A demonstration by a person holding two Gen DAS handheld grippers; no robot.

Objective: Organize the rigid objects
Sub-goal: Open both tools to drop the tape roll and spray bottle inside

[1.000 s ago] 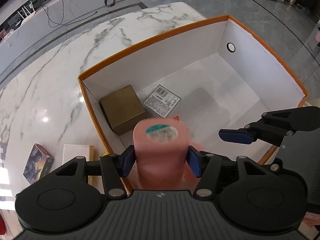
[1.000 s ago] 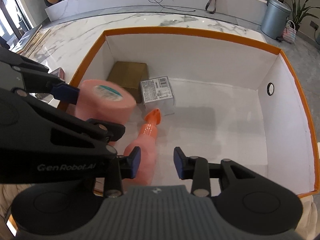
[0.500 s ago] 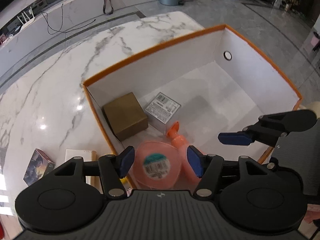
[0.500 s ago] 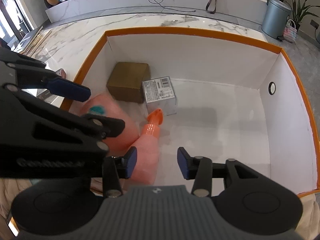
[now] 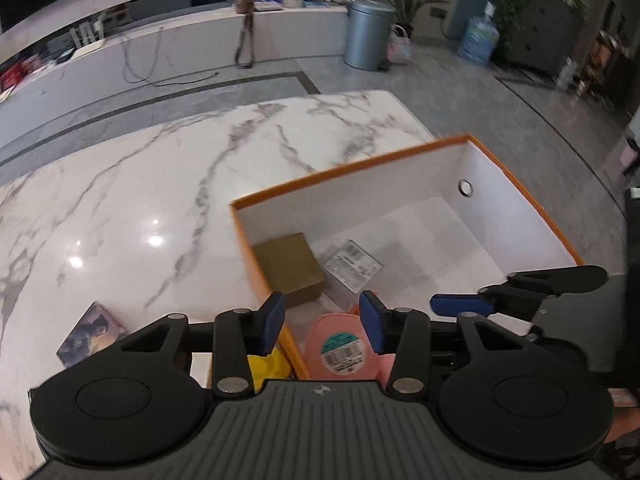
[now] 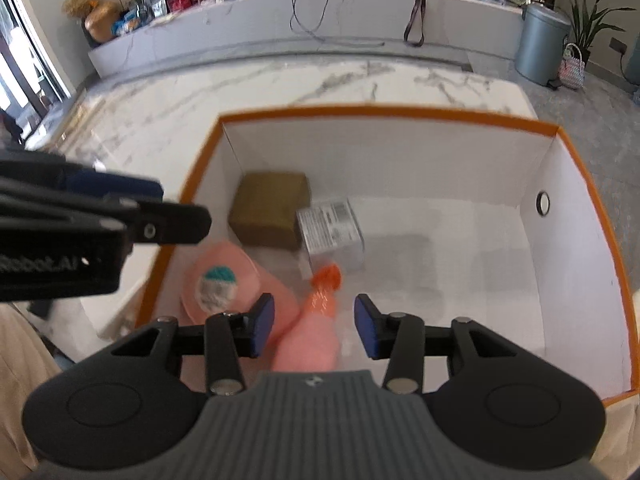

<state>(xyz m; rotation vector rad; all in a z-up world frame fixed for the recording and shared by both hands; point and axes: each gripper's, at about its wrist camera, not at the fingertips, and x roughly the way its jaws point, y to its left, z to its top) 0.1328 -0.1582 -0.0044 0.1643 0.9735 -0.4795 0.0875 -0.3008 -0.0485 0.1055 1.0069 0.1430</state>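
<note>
An orange-rimmed white box (image 5: 404, 156) (image 6: 384, 112) stands on the marble table. Inside lie a pink container with a teal barcode label (image 5: 340, 346) (image 6: 224, 280), a pink bottle with an orange cap (image 6: 316, 320), a brown carton (image 5: 288, 266) (image 6: 272, 208) and a clear labelled box (image 5: 352, 264) (image 6: 332, 232). My left gripper (image 5: 322, 322) is open and empty, raised above the box's near left corner. My right gripper (image 6: 314, 326) is open and empty above the pink bottle.
Outside the box on the table (image 5: 140, 200) lie a picture-printed small box (image 5: 90, 336), a yellow object (image 5: 268, 364) and a white flat item (image 5: 200, 364). A grey bin (image 5: 368, 34) (image 6: 544, 46) stands on the floor beyond.
My left gripper opened and let the pink container drop into the box, then rose and pulled back. My right gripper lifted a little, still open.
</note>
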